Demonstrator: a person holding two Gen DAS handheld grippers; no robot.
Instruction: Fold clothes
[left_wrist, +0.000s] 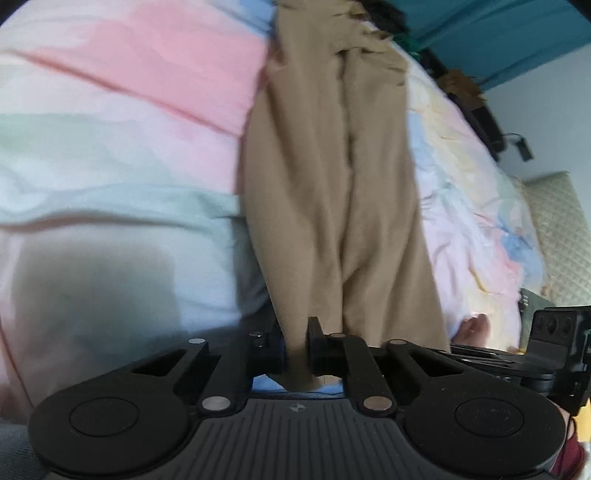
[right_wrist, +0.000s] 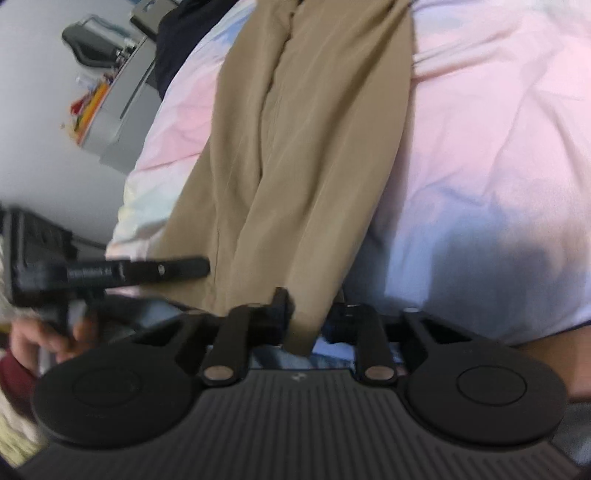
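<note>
Left gripper (left_wrist: 297, 349): clenched on a bunched edge of the tan garment (left_wrist: 325, 192); cloth pokes out behind my fingers toward 6 o'clock.
Garment, left view: runs from my grip toward 12 o'clock in a long strip with a crease down its middle; far end rumpled near the top of view.
Bedding (left_wrist: 122, 122): pastel pink, green and blue cover under the cloth, filling 9 o'clock and 3 o'clock alike.
Right gripper, left view: its black body shows at 3 to 4 o'clock, just beside mine.
Right gripper (right_wrist: 304, 321): fingers closed on another bunch of the same garment (right_wrist: 303, 147); a tail of fabric hangs past the pads toward 6 o'clock.
Left gripper, right view: one of its fingers (right_wrist: 162, 269) reaches in from 9 o'clock onto the cloth's near edge.
Garment, right view: extends toward 12 o'clock over the bedding (right_wrist: 480, 129), two lengthwise folds visible.
Clutter (right_wrist: 110, 96): grey shelf or desk with small coloured items at 10 o'clock; blurred, cannot identify.
Step in hand (judgement): I hold one end with both grippers, close together; likely about to carry it toward the far end.
Technique: keep both grips level, spread them to tension the edge, lift enough to clear the bedding.
Risk: bunched grips may drag wrinkles into the fold; far end may slide.
</note>
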